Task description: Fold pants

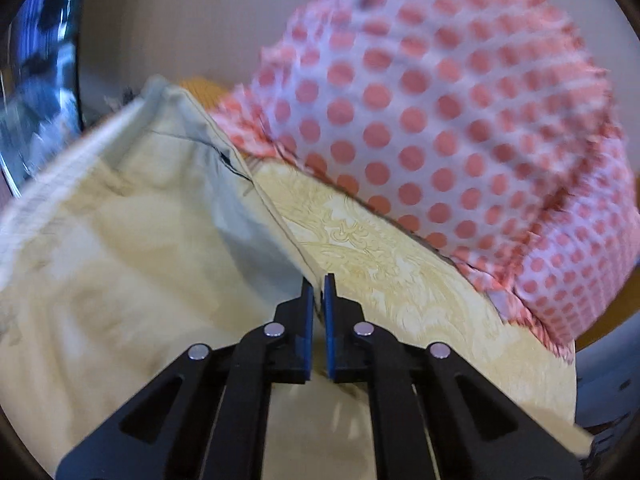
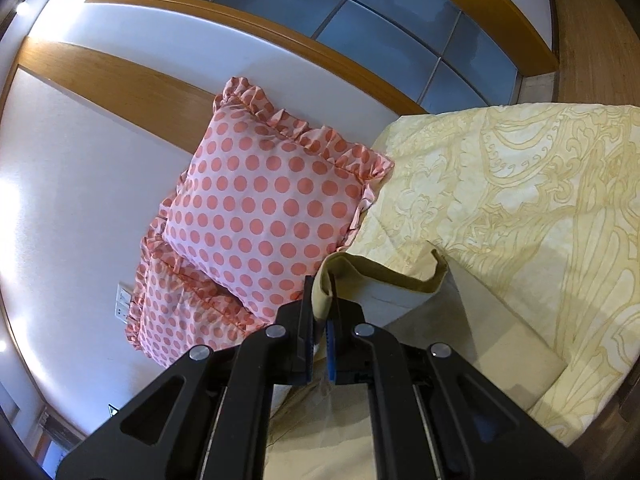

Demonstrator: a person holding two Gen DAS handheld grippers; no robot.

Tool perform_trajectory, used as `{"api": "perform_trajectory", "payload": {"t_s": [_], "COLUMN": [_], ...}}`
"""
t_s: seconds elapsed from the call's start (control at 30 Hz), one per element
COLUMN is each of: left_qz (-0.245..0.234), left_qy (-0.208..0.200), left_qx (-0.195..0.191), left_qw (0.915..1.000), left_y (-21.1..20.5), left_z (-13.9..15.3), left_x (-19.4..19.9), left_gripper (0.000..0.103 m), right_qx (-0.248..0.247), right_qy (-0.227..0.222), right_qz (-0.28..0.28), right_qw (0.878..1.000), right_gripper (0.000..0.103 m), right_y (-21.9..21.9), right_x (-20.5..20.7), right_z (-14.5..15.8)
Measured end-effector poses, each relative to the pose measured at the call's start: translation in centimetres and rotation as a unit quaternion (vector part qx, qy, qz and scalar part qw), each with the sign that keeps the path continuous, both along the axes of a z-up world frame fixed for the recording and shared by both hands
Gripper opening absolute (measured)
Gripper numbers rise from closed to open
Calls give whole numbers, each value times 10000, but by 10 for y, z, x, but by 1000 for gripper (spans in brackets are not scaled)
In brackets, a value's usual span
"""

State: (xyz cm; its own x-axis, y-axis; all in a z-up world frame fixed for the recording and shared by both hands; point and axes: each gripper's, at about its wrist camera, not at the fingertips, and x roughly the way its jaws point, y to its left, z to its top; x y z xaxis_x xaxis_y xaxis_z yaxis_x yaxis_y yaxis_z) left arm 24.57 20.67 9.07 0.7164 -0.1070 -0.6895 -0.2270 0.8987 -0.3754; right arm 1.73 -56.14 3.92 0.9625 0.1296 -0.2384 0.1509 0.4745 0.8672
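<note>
The pants (image 1: 132,216) are pale cream-beige cloth, lifted and stretched in front of the left wrist view, with a ribbed edge at the upper left. My left gripper (image 1: 319,284) is shut on an edge of the pants. In the right wrist view the pants (image 2: 404,280) show a darker khaki hem curling above the bed. My right gripper (image 2: 320,292) is shut on a folded corner of that hem. The rest of the pants hangs down behind both grippers, out of sight.
A bed with a yellow patterned cover (image 2: 520,184) lies to the right; it also shows in the left wrist view (image 1: 400,272). Two pink polka-dot ruffled pillows (image 2: 272,196) lean on the white wall. One pillow (image 1: 440,120) is close to the left gripper. A window (image 2: 360,12) is above.
</note>
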Motion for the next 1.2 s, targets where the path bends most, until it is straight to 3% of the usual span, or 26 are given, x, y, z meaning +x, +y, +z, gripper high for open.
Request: {"api": "perform_trajectory", "payload": {"t_s": [0.13,0.3,0.43,0.53,0.73,0.8,0.83,0.87,0.9,0.97,1.07,1.2], "left_qz": [50,217,275,294,258,181,136,81,18,1,-75,-203], "left_qy": [-647,-602,-319,-229,-179,-322,-387,-447,-555,-721,-921,-1141], "left_qx": [269,518,698,623,743,938,998,1047,1112,1254,1285,1280], "left_qw": [9975,9966,9967,9974,9967,9949,9942,9935,9922,9895,9874,9850], "left_y": [10,9,-4,-2,-5,-8,-9,-11,-13,-17,-21,-28], "left_z": [27,-5,-38,-54,-68,-67,-65,-63,-59,-51,-37,-26], "left_x": [-105,-207,-245,-265,-273,-278,-281,-285,-290,-299,-309,-308], "left_gripper": [5,6,5,5,6,12,16,28,44,57,59,65], "right_qx": [-255,-294,-271,-216,-510,-701,-801,-875,-1000,-1079,-987,-1230], "right_qy": [118,438,802,1009,1468,1643,1730,1722,1696,1663,1706,1554], "right_qz": [-49,-15,-41,-84,-127,-177,-283,-364,-513,-657,-578,-502], "right_qw": [9996,9986,9964,9946,9878,9838,9813,9805,9791,9780,9787,9789], "right_gripper": [5,5,5,5,5,16,34,52,59,62,60,59], "right_y": [-1,-10,-15,-19,-15,-11,-10,-9,-8,-8,-5,16], "right_x": [-5,-17,-29,-38,-45,-49,-53,-56,-62,-68,-66,-59], "right_z": [-1,-16,-35,-47,-57,-54,-51,-47,-43,-40,-47,-49]}}
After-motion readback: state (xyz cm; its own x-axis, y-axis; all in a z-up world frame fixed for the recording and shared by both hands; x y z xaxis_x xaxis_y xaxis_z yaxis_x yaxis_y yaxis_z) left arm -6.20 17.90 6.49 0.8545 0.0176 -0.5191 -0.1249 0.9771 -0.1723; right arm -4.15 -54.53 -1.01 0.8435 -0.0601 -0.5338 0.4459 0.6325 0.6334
